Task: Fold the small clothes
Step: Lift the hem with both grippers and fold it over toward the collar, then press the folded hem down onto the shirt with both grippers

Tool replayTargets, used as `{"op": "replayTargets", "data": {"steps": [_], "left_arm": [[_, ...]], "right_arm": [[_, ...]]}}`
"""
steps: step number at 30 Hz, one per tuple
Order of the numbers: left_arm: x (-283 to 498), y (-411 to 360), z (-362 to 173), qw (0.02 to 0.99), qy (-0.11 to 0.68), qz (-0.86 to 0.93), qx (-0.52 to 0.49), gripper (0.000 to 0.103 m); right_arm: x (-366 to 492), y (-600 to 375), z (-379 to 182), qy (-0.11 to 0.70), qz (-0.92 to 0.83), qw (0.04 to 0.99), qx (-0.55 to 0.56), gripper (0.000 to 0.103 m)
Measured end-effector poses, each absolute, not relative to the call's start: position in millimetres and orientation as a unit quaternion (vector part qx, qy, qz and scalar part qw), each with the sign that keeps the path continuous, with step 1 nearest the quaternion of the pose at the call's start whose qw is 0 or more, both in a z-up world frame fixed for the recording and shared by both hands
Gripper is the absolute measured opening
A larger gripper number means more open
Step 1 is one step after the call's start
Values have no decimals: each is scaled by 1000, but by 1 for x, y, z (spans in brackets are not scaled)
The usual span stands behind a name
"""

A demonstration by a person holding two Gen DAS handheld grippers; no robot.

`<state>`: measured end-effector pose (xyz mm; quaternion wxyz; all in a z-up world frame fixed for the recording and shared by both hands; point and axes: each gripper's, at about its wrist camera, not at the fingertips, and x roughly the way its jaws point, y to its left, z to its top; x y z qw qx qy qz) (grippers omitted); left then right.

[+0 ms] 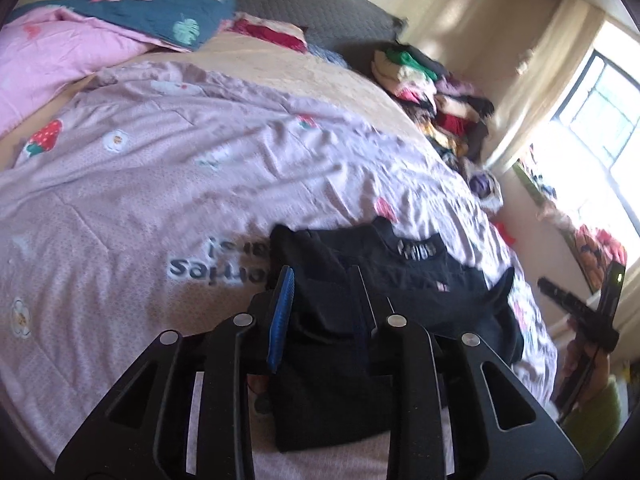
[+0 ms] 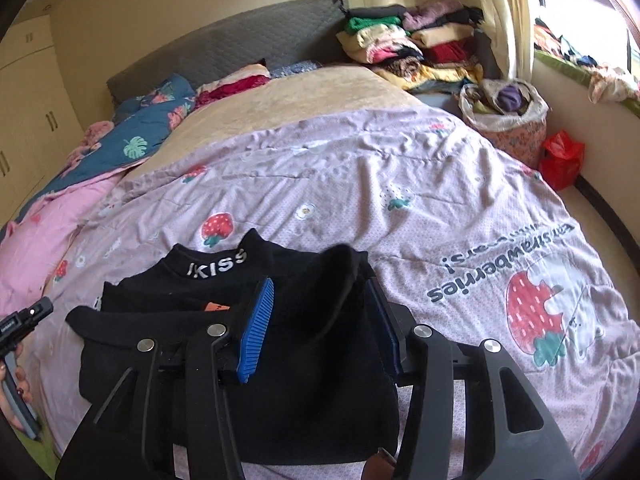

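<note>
A black small garment (image 2: 180,300) with white "KISS" lettering on its collar lies partly folded on the lilac strawberry-print cover (image 2: 400,216) near the bed's front edge. My right gripper (image 2: 320,320) is open over the garment's right part. A hump of black cloth rises between its blue pads (image 2: 256,332), which stand well apart from it. My left gripper (image 1: 320,280) is open by a narrower gap over the same garment (image 1: 400,276), and dark cloth shows between its fingers. At the picture edges a hand (image 2: 16,384) holds each gripper's handle.
Stacks of folded clothes (image 2: 408,44) sit at the bed's far right corner beside a full laundry basket (image 2: 508,120) and a red bag (image 2: 560,156). Pink and blue quilts (image 2: 100,160) lie bunched at the left. A window sill (image 2: 580,68) holds more clothes.
</note>
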<state>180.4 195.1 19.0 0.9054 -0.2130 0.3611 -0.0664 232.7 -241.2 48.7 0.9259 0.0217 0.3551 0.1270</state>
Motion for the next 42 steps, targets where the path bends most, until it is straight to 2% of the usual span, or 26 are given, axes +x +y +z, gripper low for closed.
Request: {"op": "replayTargets", "data": {"steps": [3, 4, 5, 7, 9, 20, 30, 36, 42], "left_arm": [[175, 180, 9, 899, 386, -89, -188, 15], [173, 176, 5, 895, 393, -99, -185, 8], [171, 171, 0, 891, 402, -107, -181, 5], [167, 160, -10, 884, 419, -117, -169, 4], [165, 150, -22, 878, 435, -124, -156, 3], [189, 127, -40, 890, 435, -89, -105, 3], [233, 127, -34, 902, 415, -63, -102, 4], [266, 139, -14, 915, 384, -37, -117, 4], [265, 171, 10, 927, 348, -11, -142, 6]], "right_arm": [[221, -234, 44, 357, 153, 922, 2, 45], [220, -232, 42, 363, 161, 918, -3, 39], [218, -229, 37, 372, 169, 913, -8, 28], [215, -223, 26, 390, 180, 903, -19, 16], [212, -217, 12, 406, 188, 894, -38, 13], [231, -206, -39, 450, 154, 879, -42, 12], [279, -198, -41, 445, 148, 883, -15, 12], [310, -202, -33, 438, 137, 888, -3, 12], [318, -230, -17, 416, 123, 901, 13, 13]]}}
